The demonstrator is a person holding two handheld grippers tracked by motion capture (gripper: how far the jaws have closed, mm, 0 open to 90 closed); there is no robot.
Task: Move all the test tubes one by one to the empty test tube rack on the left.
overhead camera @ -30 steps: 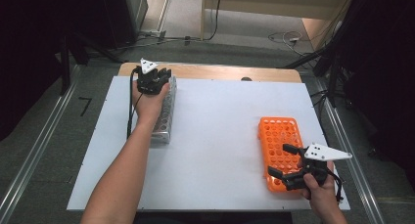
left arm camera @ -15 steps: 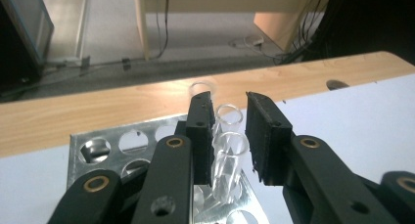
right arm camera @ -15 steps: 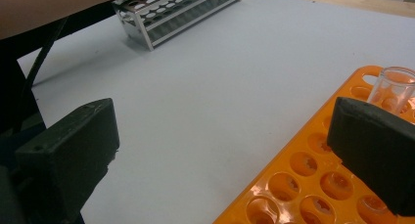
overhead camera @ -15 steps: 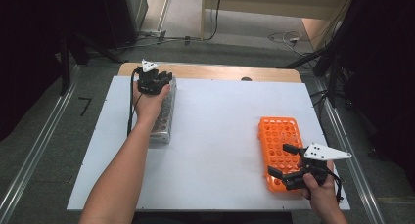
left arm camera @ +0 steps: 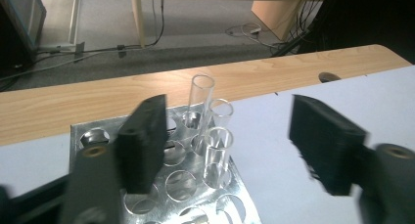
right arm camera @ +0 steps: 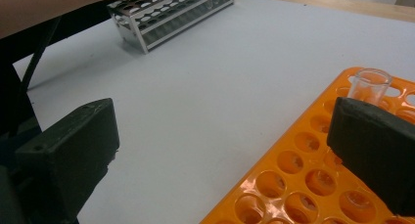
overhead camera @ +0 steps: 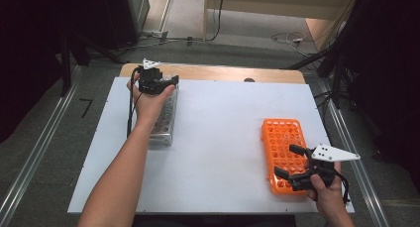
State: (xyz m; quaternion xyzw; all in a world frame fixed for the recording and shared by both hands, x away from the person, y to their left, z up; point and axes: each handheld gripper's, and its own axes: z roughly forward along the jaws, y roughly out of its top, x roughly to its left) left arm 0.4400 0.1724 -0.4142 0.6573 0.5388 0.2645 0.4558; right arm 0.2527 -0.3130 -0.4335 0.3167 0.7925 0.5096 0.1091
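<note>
- Hovering over the far end of the metal rack, at about ten o'clock on the bench, the left hand-held gripper has its jaws spread wide and holds nothing.
- In the left gripper view, three clear glass tubes stand upright in the metal rack's holes, between the two black jaws and beyond their tips; the tallest tube is the farthest.
- The right hand-held gripper sits at about four o'clock on the bench, over the near end of the orange rack, jaws wide apart and empty.
- In the right gripper view, one clear tube stands upright in the orange rack, just beyond the right-hand jaw; the other jaw hangs over bare white bench.
- The two racks lie well apart, the metal one at the left, the orange one at the right.
</note>
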